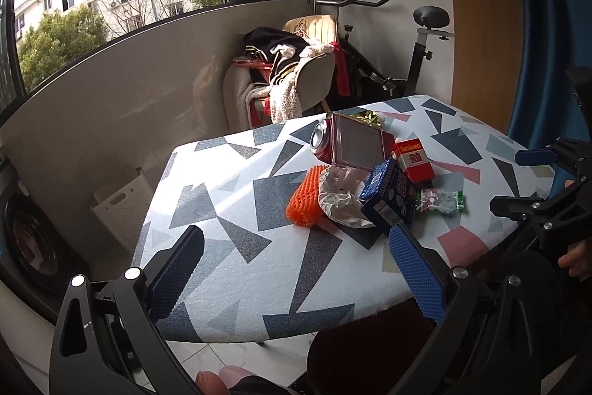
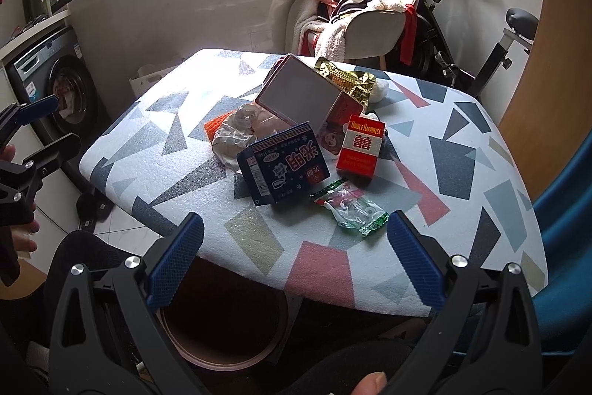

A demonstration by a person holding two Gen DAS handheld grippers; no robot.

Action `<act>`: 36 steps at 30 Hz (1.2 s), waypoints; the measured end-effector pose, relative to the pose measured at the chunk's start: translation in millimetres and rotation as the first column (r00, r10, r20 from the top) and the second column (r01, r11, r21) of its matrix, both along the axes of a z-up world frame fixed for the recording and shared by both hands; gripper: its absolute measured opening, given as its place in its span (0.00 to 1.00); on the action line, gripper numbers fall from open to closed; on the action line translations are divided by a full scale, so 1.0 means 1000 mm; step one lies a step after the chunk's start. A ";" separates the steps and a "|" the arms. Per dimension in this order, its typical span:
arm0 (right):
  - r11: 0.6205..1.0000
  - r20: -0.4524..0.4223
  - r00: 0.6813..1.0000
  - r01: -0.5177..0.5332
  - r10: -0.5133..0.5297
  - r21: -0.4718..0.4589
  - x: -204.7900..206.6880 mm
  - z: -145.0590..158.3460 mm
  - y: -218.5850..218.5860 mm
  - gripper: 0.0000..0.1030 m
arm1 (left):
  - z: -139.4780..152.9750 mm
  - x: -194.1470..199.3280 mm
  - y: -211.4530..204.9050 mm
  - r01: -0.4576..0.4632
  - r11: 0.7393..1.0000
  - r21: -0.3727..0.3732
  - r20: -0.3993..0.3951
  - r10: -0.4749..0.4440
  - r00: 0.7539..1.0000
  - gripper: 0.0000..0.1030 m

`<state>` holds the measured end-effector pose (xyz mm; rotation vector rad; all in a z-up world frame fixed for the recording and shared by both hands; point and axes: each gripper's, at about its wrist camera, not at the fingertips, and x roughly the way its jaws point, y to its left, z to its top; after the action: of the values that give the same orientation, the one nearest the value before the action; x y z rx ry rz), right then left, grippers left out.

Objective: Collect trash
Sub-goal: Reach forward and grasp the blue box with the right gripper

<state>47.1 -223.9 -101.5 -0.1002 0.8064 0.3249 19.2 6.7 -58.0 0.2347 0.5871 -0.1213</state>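
Patterned counter (image 2: pixel 462 150) holds piled trash; both tongs (image 1: pixel 296 269) (image 2: pixel 296 254) spread wide, empty. Loose candy wrapper (image 2: pixel 351 210) best pinched first, flat.

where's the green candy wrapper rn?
In the right wrist view the green candy wrapper lies flat on the table near its front edge, just in front of the red cigarette pack and right of the dark blue box.

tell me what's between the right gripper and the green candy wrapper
Only bare patterned tablecloth. In the right wrist view, the right gripper, jaws open, has the green candy wrapper just ahead of it, with nothing lying in that stretch.
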 end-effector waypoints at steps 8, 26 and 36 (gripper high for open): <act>1.000 -0.079 0.997 -0.009 0.010 0.008 0.034 -0.030 0.004 0.95 | -0.031 0.025 0.003 0.018 0.999 -0.033 -0.129 -0.022 0.991 0.95; 0.973 -0.057 0.972 -0.228 0.230 0.035 0.144 -0.089 0.050 0.94 | -0.074 0.082 0.049 -0.141 0.984 -0.110 -0.244 0.111 0.963 0.95; 0.976 -0.117 0.969 -0.216 0.219 0.044 0.145 -0.107 0.049 0.85 | -0.078 0.084 0.037 -0.109 0.986 -0.130 -0.236 0.076 0.969 0.88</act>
<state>192.5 -175.1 -208.5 -0.1419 0.9126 0.5549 102.9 44.1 -136.2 0.0543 0.8166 -0.0998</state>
